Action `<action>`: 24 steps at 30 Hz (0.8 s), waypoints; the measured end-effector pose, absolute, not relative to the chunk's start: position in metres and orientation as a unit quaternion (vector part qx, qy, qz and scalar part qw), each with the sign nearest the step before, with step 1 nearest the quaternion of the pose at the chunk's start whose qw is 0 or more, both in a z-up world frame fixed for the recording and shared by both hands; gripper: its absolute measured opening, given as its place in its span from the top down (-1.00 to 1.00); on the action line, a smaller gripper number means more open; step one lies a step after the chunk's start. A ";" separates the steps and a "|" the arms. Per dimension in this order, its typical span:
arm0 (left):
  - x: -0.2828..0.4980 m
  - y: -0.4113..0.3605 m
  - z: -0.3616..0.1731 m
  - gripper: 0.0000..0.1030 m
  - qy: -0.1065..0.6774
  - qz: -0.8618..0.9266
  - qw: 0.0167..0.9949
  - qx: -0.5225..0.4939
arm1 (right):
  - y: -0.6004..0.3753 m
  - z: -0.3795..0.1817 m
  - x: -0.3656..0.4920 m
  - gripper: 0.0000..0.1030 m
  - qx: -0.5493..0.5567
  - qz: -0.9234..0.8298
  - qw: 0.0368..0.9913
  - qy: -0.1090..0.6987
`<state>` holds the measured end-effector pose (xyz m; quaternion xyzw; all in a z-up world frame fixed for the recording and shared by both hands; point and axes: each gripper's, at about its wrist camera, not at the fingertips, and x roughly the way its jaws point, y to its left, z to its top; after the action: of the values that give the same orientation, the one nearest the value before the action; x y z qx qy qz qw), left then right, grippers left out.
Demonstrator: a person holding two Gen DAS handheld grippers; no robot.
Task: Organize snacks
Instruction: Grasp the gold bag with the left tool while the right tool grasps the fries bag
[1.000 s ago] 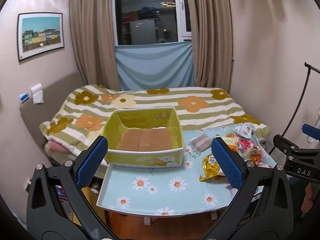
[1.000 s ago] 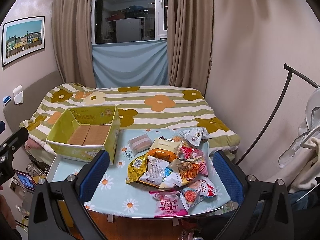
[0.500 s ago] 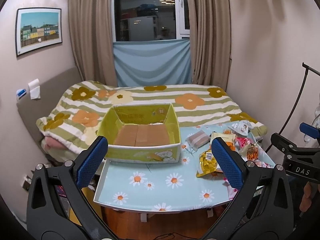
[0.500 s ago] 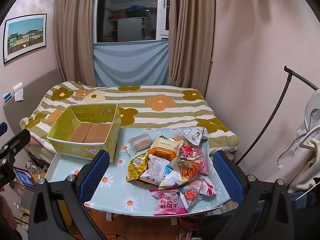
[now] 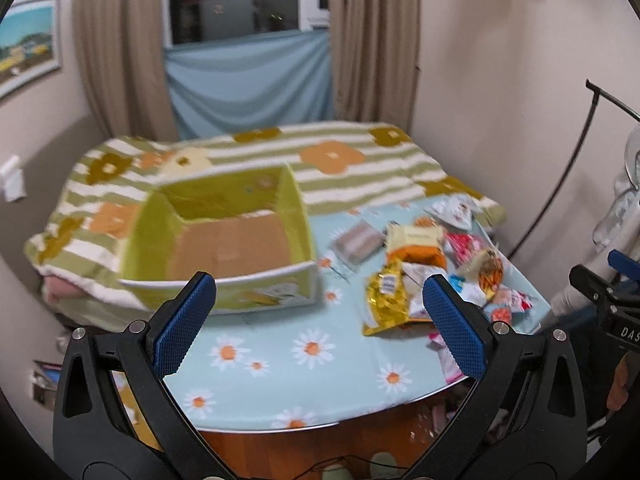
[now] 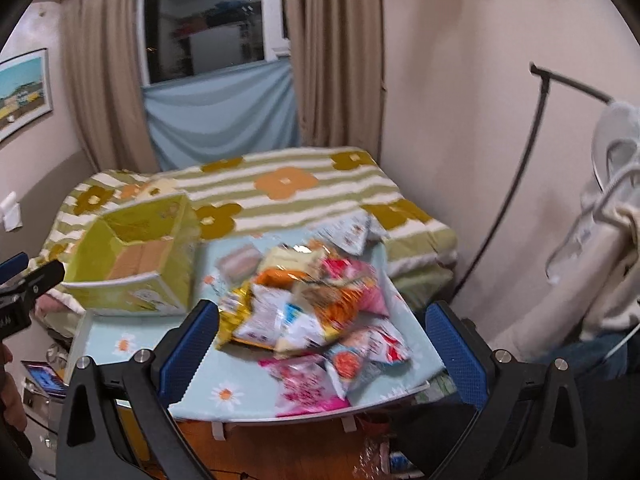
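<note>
A yellow-green cardboard box (image 5: 224, 240) with a bare brown bottom stands on the left of the daisy-print table (image 5: 280, 376). A heap of snack packets (image 5: 432, 276) lies on the table's right side, among them a gold packet (image 5: 386, 300) and a brownish wrapped bar (image 5: 356, 242). My left gripper (image 5: 318, 320) hangs open over the table's front edge, nothing between its fingers. In the right wrist view, my right gripper (image 6: 322, 344) is open in front of the snack heap (image 6: 312, 304), with a pink packet (image 6: 306, 386) nearest. The box (image 6: 136, 268) sits to the left there.
A bed with a green-striped flowered blanket (image 5: 320, 160) lies behind the table. A wall and a black stand (image 6: 516, 184) are to the right, with pale clothing (image 6: 608, 248) hanging. The other gripper's tip (image 6: 24, 280) shows at the left edge.
Both grippers have moved forward and tilted, bringing the table, box and snack heap closer and larger in view. Both stay open and hold nothing.
</note>
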<state>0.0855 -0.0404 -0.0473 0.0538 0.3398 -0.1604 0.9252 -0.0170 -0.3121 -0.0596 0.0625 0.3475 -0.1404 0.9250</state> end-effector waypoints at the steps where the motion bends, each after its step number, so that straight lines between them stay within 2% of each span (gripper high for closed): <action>1: 0.092 -0.044 -0.055 -0.99 0.348 -0.166 0.921 0.052 | -0.314 -0.064 -0.016 -1.00 0.064 -0.140 0.923 0.352; 17: 0.190 -0.127 -0.193 -0.98 0.503 -0.202 0.840 0.000 | -0.371 -0.178 0.068 -1.00 0.097 -0.028 0.882 0.459; 24: 0.224 -0.152 -0.243 -0.86 0.556 -0.188 0.810 0.005 | -0.390 -0.209 0.102 -1.00 0.105 0.024 0.872 0.477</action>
<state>0.2242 -0.1523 -0.2434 0.0050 0.5560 -0.1881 0.8096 0.1019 -0.3903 -0.2092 0.1053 0.4767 0.0235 0.8724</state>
